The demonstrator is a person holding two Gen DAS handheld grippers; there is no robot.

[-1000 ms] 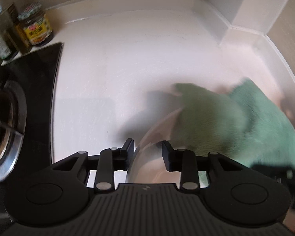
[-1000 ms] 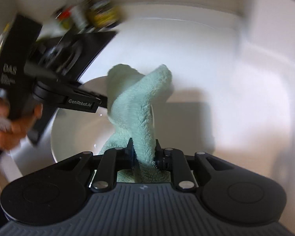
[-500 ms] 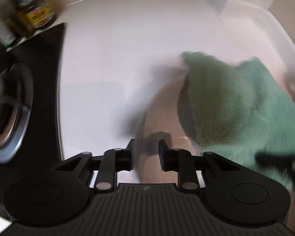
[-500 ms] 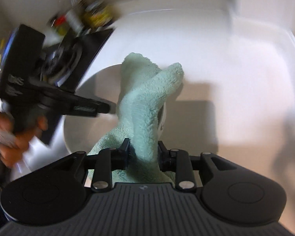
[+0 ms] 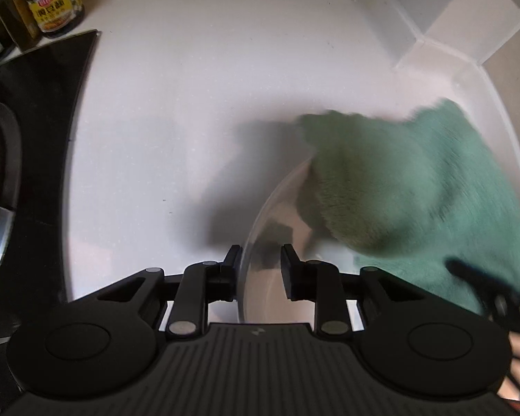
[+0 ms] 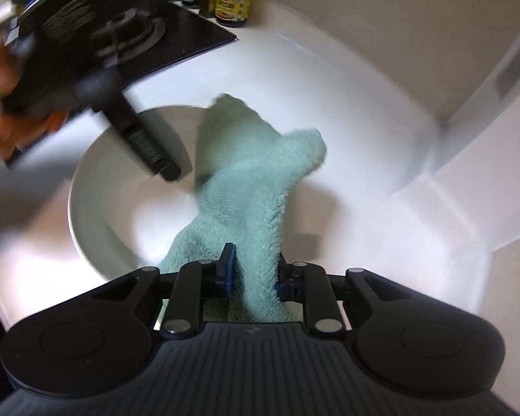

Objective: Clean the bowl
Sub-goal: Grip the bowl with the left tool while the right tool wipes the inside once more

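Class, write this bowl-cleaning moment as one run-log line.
left hand-held gripper: closing astride bowl rim | right hand-held gripper: shut on green cloth | cloth in bowl | wiping underway

white counter [image 5: 197, 79], black gas hob [image 5: 34, 111] at left, beige wall [image 6: 381, 17] behind

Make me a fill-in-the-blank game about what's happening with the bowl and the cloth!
1. The right tongs pinch a fluffy ____ cloth.
2. The cloth hangs into a ____ bowl.
3. The left tongs straddle the bowl's ____.
4. The jar has a ____ label.

Missing words: green; white; rim; yellow
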